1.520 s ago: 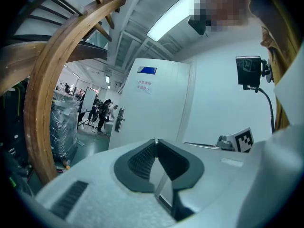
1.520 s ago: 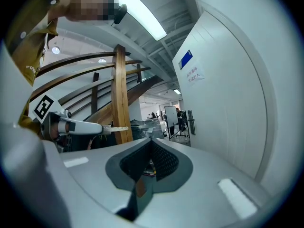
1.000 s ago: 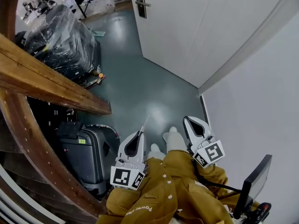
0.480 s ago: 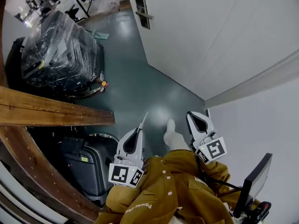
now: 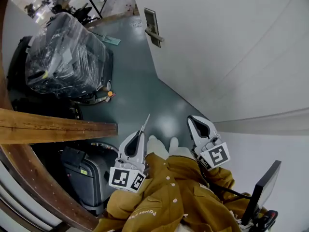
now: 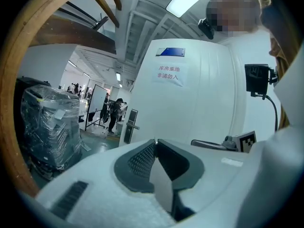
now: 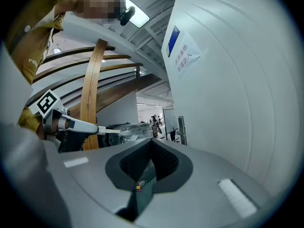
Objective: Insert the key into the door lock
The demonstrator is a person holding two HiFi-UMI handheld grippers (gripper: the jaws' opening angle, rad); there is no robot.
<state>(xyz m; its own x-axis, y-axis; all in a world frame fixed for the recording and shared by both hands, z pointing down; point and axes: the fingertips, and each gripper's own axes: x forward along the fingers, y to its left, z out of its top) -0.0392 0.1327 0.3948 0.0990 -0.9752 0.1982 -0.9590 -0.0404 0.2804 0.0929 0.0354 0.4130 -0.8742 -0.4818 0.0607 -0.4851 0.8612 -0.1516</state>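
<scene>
Left claw (image 5: 140, 135), lower centre, is clamping the thin key (image 5: 145, 123), jaws nearly closed on it. Door lock (image 5: 152, 27), upper centre, is drawing closer than a second ago but remaining well apart; approach is continuing. Right claw (image 5: 194, 123) is riding shut, empty.
</scene>
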